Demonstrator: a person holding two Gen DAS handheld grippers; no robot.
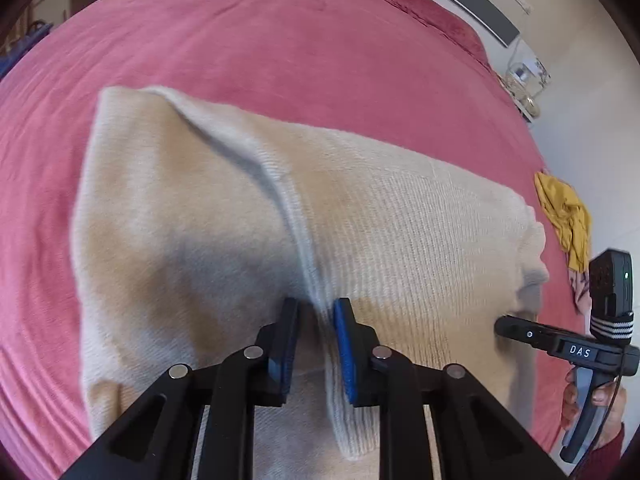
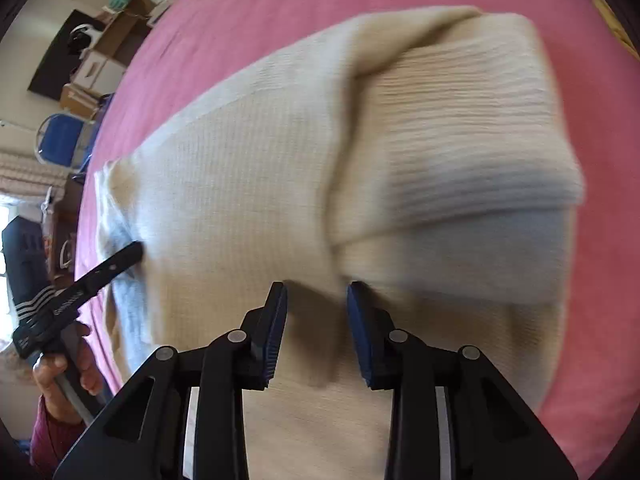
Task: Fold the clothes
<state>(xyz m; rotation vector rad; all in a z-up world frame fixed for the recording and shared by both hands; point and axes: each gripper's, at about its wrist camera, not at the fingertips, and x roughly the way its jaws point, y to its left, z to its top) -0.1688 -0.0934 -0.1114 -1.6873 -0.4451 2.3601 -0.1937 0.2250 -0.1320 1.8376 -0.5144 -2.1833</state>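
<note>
A cream knit sweater (image 1: 208, 216) lies partly folded on a pink bedspread (image 1: 240, 40). My left gripper (image 1: 316, 312) is open, its blue pads either side of a raised ribbed fold of the sweater (image 1: 308, 248). My right gripper (image 2: 316, 292) is open just above the sweater (image 2: 248, 184), near a folded-over ribbed part (image 2: 472, 128). The right gripper also shows in the left wrist view (image 1: 504, 326), its tip touching the sweater's right edge. The left gripper shows in the right wrist view (image 2: 132, 254), its tip on the sweater's left edge.
A yellow garment (image 1: 568, 216) lies at the bed's right edge. A dark red pillow (image 1: 432, 12) sits at the head of the bed. Boxes, shelves and a blue chair (image 2: 60, 140) stand beside the bed on the left.
</note>
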